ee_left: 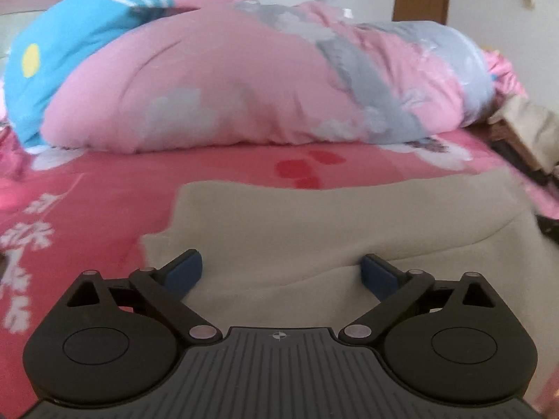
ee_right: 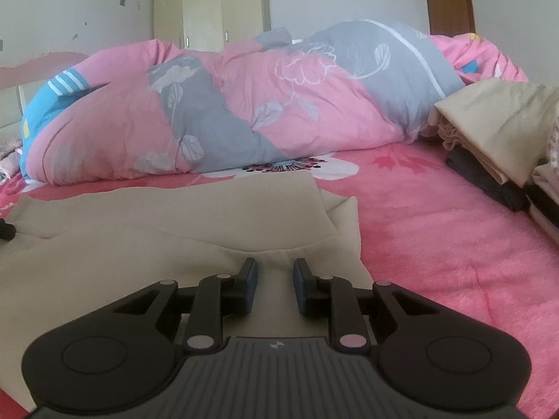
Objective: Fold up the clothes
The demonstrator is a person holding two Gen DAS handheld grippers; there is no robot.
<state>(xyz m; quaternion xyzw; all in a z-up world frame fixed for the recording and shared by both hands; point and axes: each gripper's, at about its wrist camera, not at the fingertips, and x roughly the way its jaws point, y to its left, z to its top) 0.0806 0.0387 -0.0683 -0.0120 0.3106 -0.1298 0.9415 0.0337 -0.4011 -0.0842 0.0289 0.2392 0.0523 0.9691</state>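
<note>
A: How many garments are out?
B: One beige garment (ee_right: 167,230) lies flat on the pink bed (ee_right: 454,244), long axis across the view. A rolled duvet (ee_right: 244,104) lies behind it, folded clothes (ee_right: 496,132) at right.
A: And the hand-held grippers?
B: Two. The left hand-held gripper (ee_left: 281,274) is spread wide over the cloth. The right hand-held gripper (ee_right: 274,288) is narrowly parted; whether it pinches the fabric, I cannot tell.

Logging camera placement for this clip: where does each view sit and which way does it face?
Left wrist: rides the left gripper, jaws wide open, angled down over the beige garment toward the rolled pink quilt.
Right wrist: rides the right gripper, jaws narrowly apart over the garment's edge; folded clothes pile at right.
Shared: garment, quilt, pink bedsheet. No hand shows.
</note>
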